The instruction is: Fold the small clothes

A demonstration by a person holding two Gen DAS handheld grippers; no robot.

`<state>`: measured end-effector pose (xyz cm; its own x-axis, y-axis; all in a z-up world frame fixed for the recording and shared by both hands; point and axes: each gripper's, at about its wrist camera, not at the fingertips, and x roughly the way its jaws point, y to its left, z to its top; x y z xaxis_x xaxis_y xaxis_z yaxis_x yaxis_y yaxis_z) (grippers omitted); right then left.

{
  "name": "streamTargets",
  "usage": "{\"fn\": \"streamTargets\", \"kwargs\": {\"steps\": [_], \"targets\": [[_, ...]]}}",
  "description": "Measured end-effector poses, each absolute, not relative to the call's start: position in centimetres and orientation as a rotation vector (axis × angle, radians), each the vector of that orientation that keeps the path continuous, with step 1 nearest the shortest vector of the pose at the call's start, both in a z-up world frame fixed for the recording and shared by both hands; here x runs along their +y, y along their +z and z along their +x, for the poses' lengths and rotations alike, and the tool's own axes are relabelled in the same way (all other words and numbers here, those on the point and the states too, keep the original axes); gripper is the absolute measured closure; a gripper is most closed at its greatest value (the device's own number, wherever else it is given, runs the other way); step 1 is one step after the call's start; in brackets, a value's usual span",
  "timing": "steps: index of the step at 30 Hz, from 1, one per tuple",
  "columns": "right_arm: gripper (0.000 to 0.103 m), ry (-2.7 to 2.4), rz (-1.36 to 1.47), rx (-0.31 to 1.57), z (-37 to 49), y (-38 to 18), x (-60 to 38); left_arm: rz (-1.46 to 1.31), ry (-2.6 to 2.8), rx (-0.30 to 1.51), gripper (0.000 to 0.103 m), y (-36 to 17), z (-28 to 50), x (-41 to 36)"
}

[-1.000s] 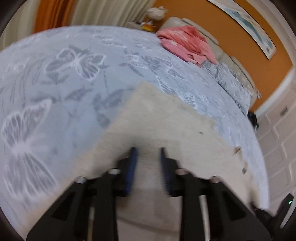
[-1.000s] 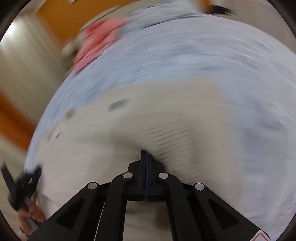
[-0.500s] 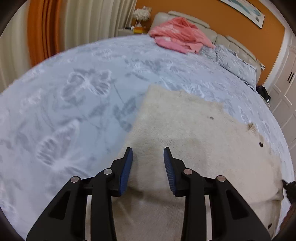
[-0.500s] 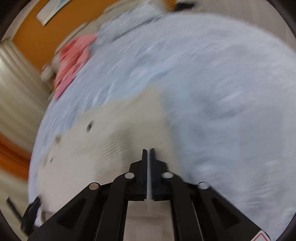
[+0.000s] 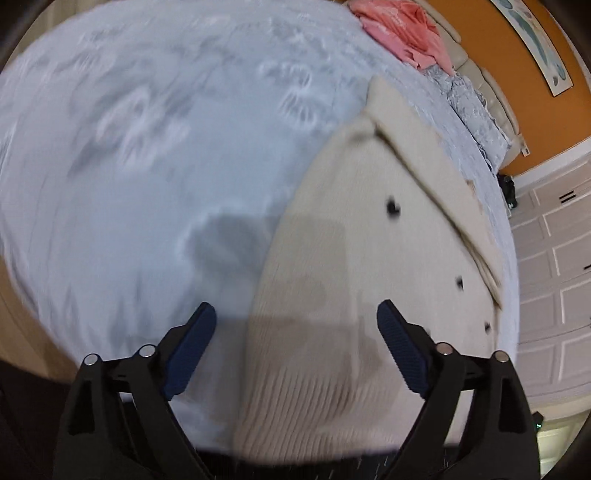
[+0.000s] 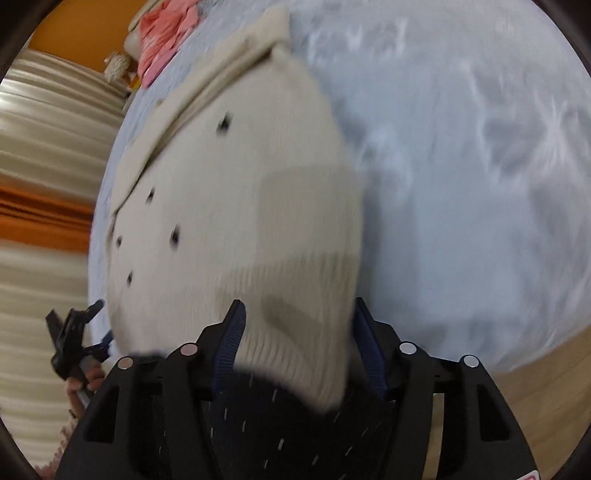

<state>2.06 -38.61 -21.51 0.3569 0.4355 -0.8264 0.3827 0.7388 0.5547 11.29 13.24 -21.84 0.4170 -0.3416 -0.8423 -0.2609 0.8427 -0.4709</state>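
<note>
We see an orange-walled bedroom with a bed [image 5: 155,155] under a pale blue floral cover, cream curtains [image 6: 48,122] to one side and white panelled cupboard doors [image 5: 550,280] to the other. At the head of the bed a pink garment [image 5: 402,26] lies crumpled, well apart from our work. No containers show in either view.

The cream knitted cardigan [image 5: 354,258] lies flat on the cover at the near edge of the bed, its long axis running from the ribbed hem nearest us up toward the headboard, with a folded-in sleeve [image 5: 428,166] along one side and small dark buttons [image 5: 392,209] dotted down the front.

Our left gripper [image 5: 295,347] has its jaws opening and spread wide, empty, above the hem. Our right gripper [image 6: 297,339] is opening too; the hem corner lies between its blue pads [image 6: 232,343], which no longer press on it.
</note>
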Motion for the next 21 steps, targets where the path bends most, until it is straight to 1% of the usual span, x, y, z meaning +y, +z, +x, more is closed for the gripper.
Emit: {"fn": "streamTargets", "kwargs": {"steps": [1, 2, 4, 5, 6, 7, 8, 9, 10, 12, 13, 15, 21], "targets": [[0.039, 0.052, 0.814, 1.251, 1.7, -21.6, -38.4, -0.605, -0.062, 1.165, 0.012, -21.9, 10.9, 13.1], [0.039, 0.062, 0.839, 1.255, 1.9, -21.7, -38.4, -0.607, -0.069, 1.176, 0.01, -21.9, 10.8, 12.9], [0.039, 0.084, 0.92, 1.245, 2.5, -22.0, -38.6, -0.59, -0.085, 1.213, 0.008, -22.0, 11.4, 12.4], [0.041, 0.105, 0.971, 1.245, 2.9, -22.3, -38.5, -0.564, -0.101, 1.249, 0.008, -22.2, 11.9, 11.9], [0.05, 0.106, 0.996, 1.239, 2.9, -22.4, -38.4, -0.535, -0.101, 1.271, 0.009, -22.3, 12.3, 11.6], [0.067, 0.097, 1.009, 1.244, 3.1, -22.6, -38.2, -0.515, -0.097, 1.286, 0.01, -22.2, 12.5, 11.3], [0.09, 0.098, 1.02, 1.252, 2.8, -22.8, -37.9, -0.508, -0.096, 1.301, 0.021, -22.2, 12.5, 11.3], [0.09, 0.092, 1.049, 1.249, 2.8, -23.0, -37.9, -0.515, -0.086, 1.313, 0.038, -22.1, 12.7, 11.3], [0.091, 0.08, 1.078, 1.232, 2.5, -22.9, -37.9, -0.529, -0.067, 1.327, 0.047, -22.1, 12.6, 11.6], [0.092, 0.076, 1.066, 1.151, 1.3, -21.3, -37.3, -0.645, -0.066, 1.35, 0.088, -22.1, 12.2, 12.7], [0.092, 0.079, 1.051, 1.113, 0.9, -20.4, -37.1, -0.715, -0.077, 1.356, 0.093, -22.3, 11.9, 13.4], [0.093, 0.089, 1.03, 1.051, 0.2, -18.3, -36.7, -0.81, -0.068, 1.339, 0.095, -22.0, 11.0, 14.6], [0.096, 0.098, 1.018, 0.92, -1.9, -13.7, -37.7, -0.821, -0.166, 1.222, 0.097, -17.5, 8.0, 14.8]]}}
